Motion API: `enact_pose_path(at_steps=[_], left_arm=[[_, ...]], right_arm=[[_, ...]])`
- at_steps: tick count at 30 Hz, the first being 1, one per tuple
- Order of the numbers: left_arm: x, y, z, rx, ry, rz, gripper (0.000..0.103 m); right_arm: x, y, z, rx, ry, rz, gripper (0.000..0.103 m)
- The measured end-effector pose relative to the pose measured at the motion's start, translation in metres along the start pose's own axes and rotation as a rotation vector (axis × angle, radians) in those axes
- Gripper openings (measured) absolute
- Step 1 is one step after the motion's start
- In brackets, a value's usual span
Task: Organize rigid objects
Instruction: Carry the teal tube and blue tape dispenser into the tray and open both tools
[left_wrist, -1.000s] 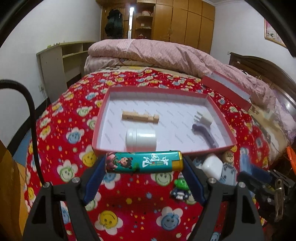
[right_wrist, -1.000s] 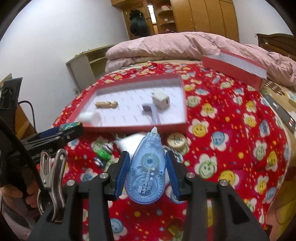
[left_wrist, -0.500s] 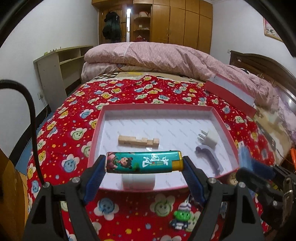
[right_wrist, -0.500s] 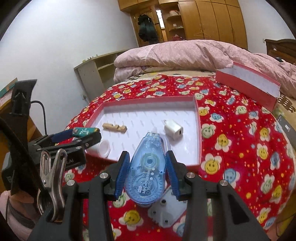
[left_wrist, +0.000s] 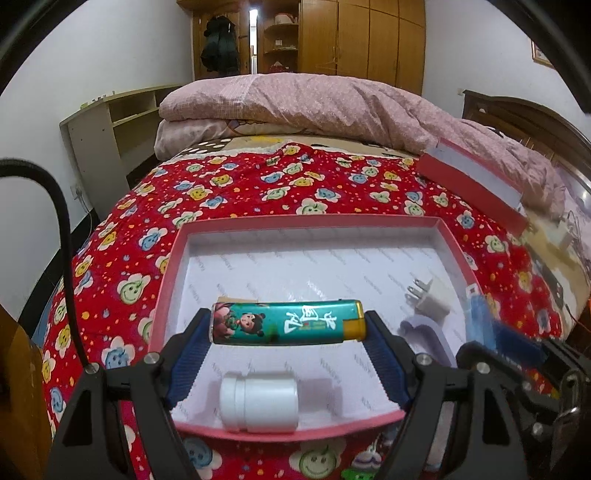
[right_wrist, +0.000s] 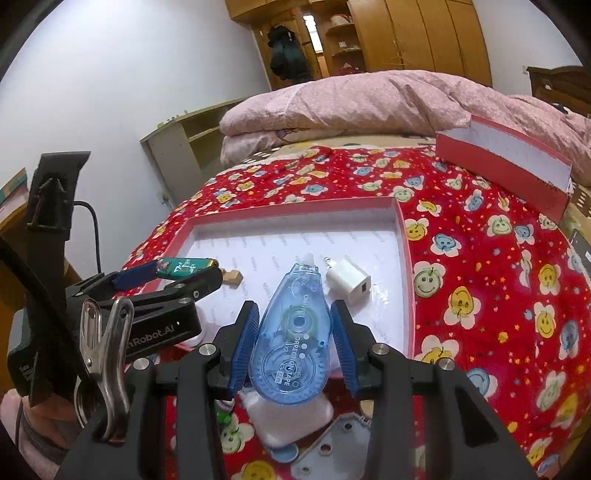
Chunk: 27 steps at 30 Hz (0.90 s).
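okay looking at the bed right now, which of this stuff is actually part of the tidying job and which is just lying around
Part of the job:
- lighter in the left gripper
- correction tape in the right gripper
- red tray
- charger plug, white bottle, wooden block, all in the tray

Just lying about:
- pink duvet
- box lid
- wall shelf

Your left wrist camera looks forward along its fingers from just above the near rim of the red tray (left_wrist: 454, 243), facing the pink quilt (left_wrist: 314, 99) and wooden wardrobe (left_wrist: 354, 37) at the far end of the bed. Your right wrist camera sits farther back and to the right, angled left across the same tray (right_wrist: 404, 266). Both views share the tray's white floor, the white charger plug (left_wrist: 430, 301) (right_wrist: 349, 282) and the red lid (left_wrist: 476, 188) (right_wrist: 506, 166). The right view also catches the left gripper (right_wrist: 184, 273) from the side.
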<state>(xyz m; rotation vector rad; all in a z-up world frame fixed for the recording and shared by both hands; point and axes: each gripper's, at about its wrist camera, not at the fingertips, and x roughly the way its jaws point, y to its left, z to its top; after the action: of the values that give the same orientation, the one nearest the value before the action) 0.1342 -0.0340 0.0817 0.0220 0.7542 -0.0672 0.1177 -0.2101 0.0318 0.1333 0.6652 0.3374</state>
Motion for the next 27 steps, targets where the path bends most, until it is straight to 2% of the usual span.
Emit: enact_pose_path(at_steps=[8,13,27], left_arm=[[0.016,-0.004,0.007,0.008,0.007,0.015,0.084],[0.02,-0.006,0.008,0.026,-0.015,0.034,0.084],[0.056,-0.001,0.007,0.003,0.034,0.047,0.084]], right_arm=[[0.015,-0.009,0.002,0.013,0.002,-0.009,0.041],[0.019,-0.018,0.0,0.029,-0.008,-0.068,0.041],[0.028,-0.014,-0.006,-0.036,-0.041,-0.083,0.041]])
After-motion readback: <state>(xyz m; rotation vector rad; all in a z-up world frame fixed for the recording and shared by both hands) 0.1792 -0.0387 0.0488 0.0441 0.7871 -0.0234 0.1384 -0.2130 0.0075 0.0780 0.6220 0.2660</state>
